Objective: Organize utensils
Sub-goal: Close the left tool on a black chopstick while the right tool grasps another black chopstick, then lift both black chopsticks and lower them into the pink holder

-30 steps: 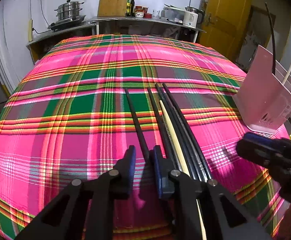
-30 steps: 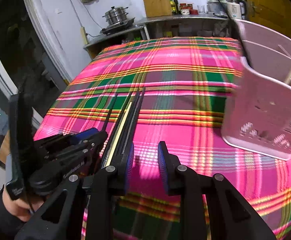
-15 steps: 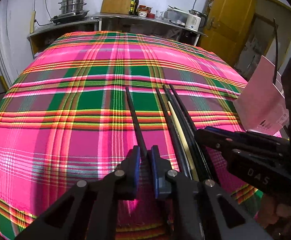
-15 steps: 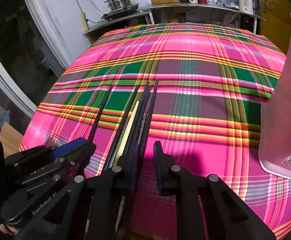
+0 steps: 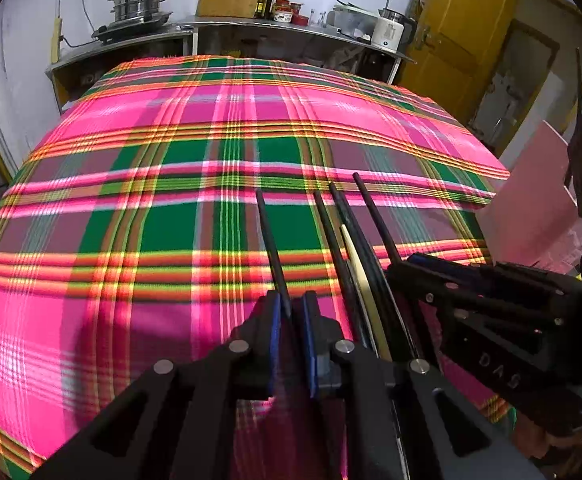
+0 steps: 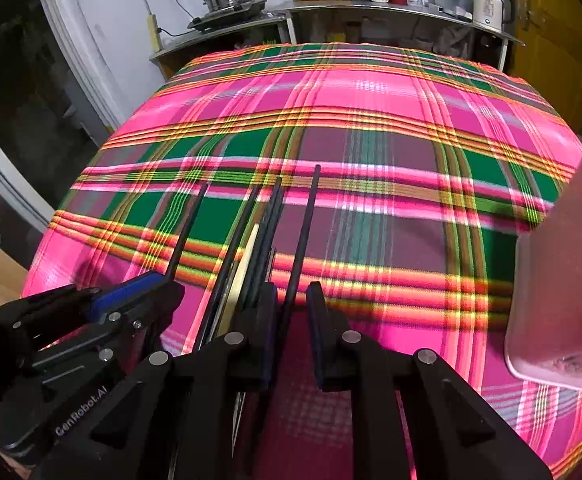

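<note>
Left wrist view: left gripper (image 5: 291, 312) is closed on one thin black chopstick (image 5: 269, 236), lying on the pink-green plaid tablecloth (image 5: 131, 240). Right gripper (image 6: 291, 312) stands apart around another black stick (image 6: 305, 220), not pinching. Between them lie dark sticks and one cream chopstick (image 5: 351, 252). "GenRobot.AI" is readable. A pink plastic holder (image 6: 563, 280) is just beside; far behind, a steel steamer pot (image 5: 139, 0).

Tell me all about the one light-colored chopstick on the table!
The pale chopstick is one thin, cream stick, perhaps wood or bamboo. It lies flat on the plaid tablecloth, tucked among black chopsticks that press against both sides. Its far tip stops short of theirs, and its near end is hidden.
</note>
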### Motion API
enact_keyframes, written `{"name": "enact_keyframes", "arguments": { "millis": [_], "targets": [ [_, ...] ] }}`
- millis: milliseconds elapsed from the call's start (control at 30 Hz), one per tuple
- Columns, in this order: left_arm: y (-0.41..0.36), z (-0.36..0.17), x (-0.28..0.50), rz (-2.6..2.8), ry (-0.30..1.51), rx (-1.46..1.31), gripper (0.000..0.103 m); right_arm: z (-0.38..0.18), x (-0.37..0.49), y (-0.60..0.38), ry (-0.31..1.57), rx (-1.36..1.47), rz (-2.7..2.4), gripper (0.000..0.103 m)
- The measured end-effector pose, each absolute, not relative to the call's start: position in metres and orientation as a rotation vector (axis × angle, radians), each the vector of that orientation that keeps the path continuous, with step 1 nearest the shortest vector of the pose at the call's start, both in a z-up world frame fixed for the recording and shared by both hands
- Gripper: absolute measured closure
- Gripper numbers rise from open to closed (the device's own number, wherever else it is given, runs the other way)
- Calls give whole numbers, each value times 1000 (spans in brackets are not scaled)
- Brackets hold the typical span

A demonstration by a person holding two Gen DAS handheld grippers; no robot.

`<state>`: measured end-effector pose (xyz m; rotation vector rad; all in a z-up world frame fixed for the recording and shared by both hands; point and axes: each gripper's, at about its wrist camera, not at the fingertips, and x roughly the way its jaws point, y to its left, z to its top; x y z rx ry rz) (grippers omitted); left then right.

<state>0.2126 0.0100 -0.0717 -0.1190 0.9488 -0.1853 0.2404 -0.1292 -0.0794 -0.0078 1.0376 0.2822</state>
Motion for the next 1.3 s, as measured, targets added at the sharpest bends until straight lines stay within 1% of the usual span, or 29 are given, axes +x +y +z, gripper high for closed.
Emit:
{"name": "enact_keyframes", "arguments": {
  "millis": [33,67,200,400,800,1300],
  "targets": [
    [9,-71,214,-183,949,-109,91,-79,242,-128,1038,-15,278,93],
    [8,-71,215,-178,950,-100,94,-80,243,-128,1038,-17,277,95],
    [6,-68,217,-194,956,-110,95,-77,242,-130,1041,11,296,98],
    [9,-47,204,-216,905,-127,96,-51,227,-139,977,40,320,98],
    [15,19,161,-252,775,-141,97,14,180,-157,843,81,352,98],
    [14,70,124,-304,687,-167,97,60,132,-185,733,127,331,98]
  ]
}}
